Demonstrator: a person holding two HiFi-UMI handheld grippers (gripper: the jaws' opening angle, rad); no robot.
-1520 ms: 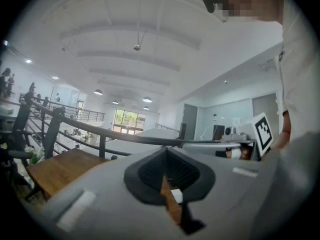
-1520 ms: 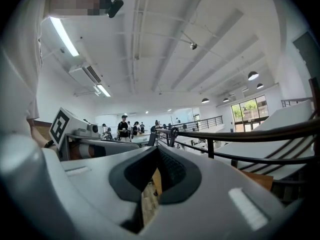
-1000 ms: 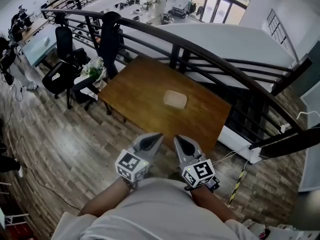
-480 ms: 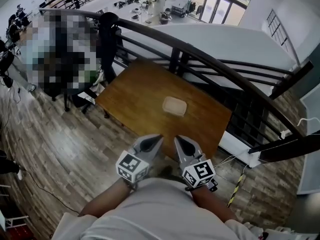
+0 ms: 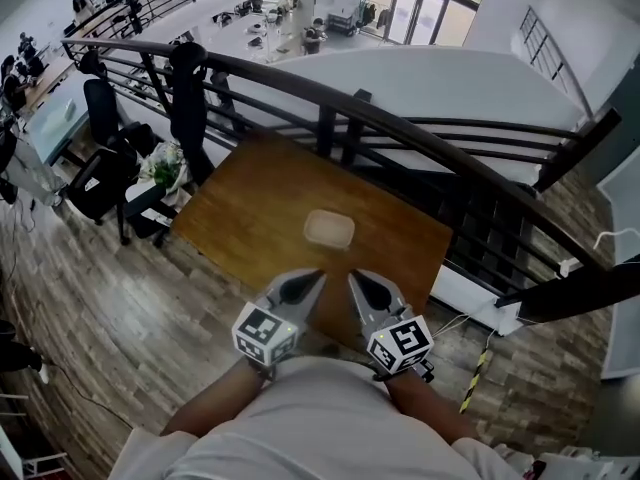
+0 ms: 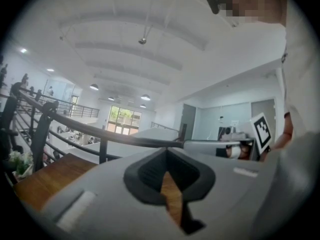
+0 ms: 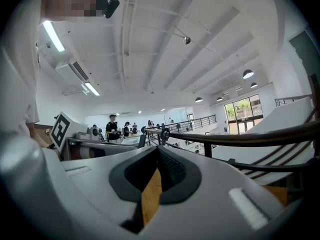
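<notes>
- A pale, shallow rectangular tray with rounded corners (image 5: 329,229) lies flat near the middle of a brown wooden bench (image 5: 240,213). It is too small in the head view to tell what is in it.
- The tray has bare wood on every side and sits well apart from all four bench edges.
- The far edge of the bench runs close along a black metal railing with a thick curved top rail (image 5: 420,133). The near edge is open to a grey-brown plank floor (image 5: 90,298).
- The left tool (image 5: 303,283) and the right tool (image 5: 360,282) hang side by side over the near edge of the bench, close to each other but not touching. They are well short of the tray.
- Both are drawn in tight against the person's chest, with the forearms bent back and the tips pointing out towards the bench.
- In the left gripper view the left tool (image 6: 167,178) is clenched on nothing. Its dark pads meet and only a sliver of wood shows through.
- The right gripper view shows the right tool (image 7: 156,178) clenched and empty in the same way.
- Left of the bench stand a black office chair (image 5: 98,163) and a potted green plant (image 5: 165,165).
</notes>
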